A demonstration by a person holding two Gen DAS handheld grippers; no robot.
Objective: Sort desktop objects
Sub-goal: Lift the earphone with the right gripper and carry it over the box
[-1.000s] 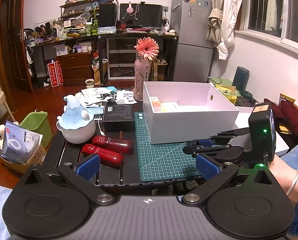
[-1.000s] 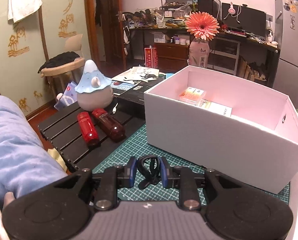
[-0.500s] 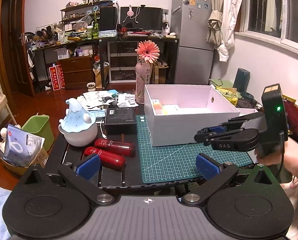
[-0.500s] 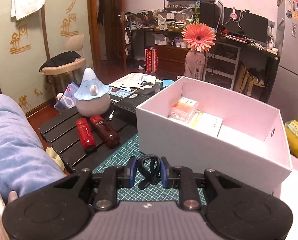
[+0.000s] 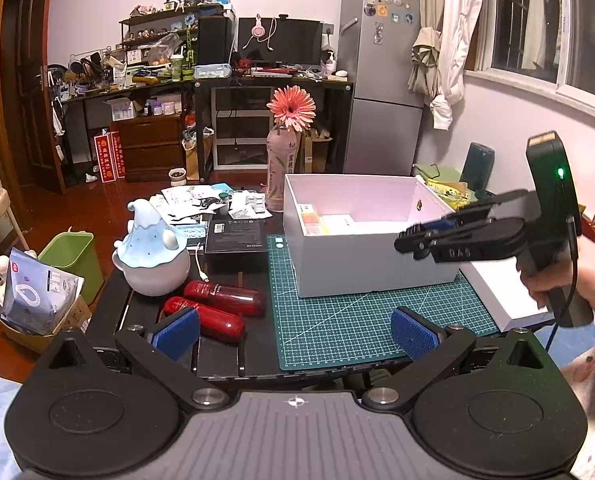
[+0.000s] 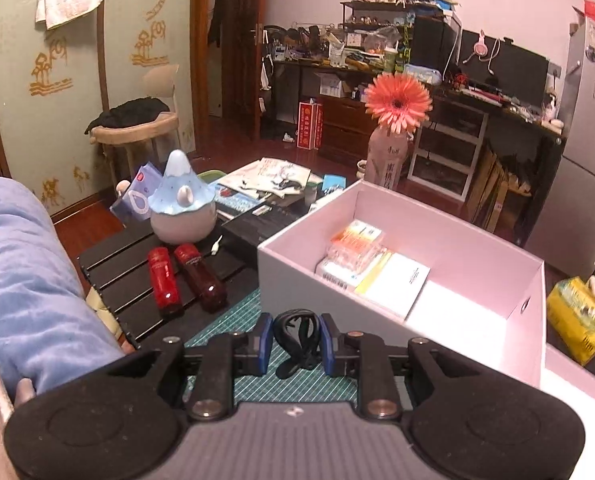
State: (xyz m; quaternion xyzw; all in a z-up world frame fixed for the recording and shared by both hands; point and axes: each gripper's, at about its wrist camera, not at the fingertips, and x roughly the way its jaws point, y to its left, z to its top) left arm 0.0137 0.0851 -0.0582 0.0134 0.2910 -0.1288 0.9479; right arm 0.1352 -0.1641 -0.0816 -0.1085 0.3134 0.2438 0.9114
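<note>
My right gripper (image 6: 296, 344) is shut on a coiled black cable (image 6: 297, 338) and holds it in the air above the near wall of the open white box (image 6: 293, 276). The box holds an orange packet (image 6: 357, 240) and white boxes (image 6: 393, 284). In the left wrist view the right gripper (image 5: 407, 240) hangs by the box's (image 5: 353, 272) right front corner. My left gripper (image 5: 293, 330) is open and empty, low over the front of the green cutting mat (image 5: 349, 320). Two red bottles (image 5: 217, 308) lie left of the mat, also in the right wrist view (image 6: 185, 280).
A blue-and-white mountain-shaped figure (image 5: 151, 256) stands behind the bottles. A black box (image 5: 237, 236) and loose papers (image 5: 193, 200) lie behind it. A pink bottle with an orange flower (image 5: 283, 168) stands at the back. The white box lid (image 5: 501, 292) lies on the right.
My right gripper has risen with the cable and moved towards the box, from over the mat to above the box's near wall. My left gripper has pulled back a little.
</note>
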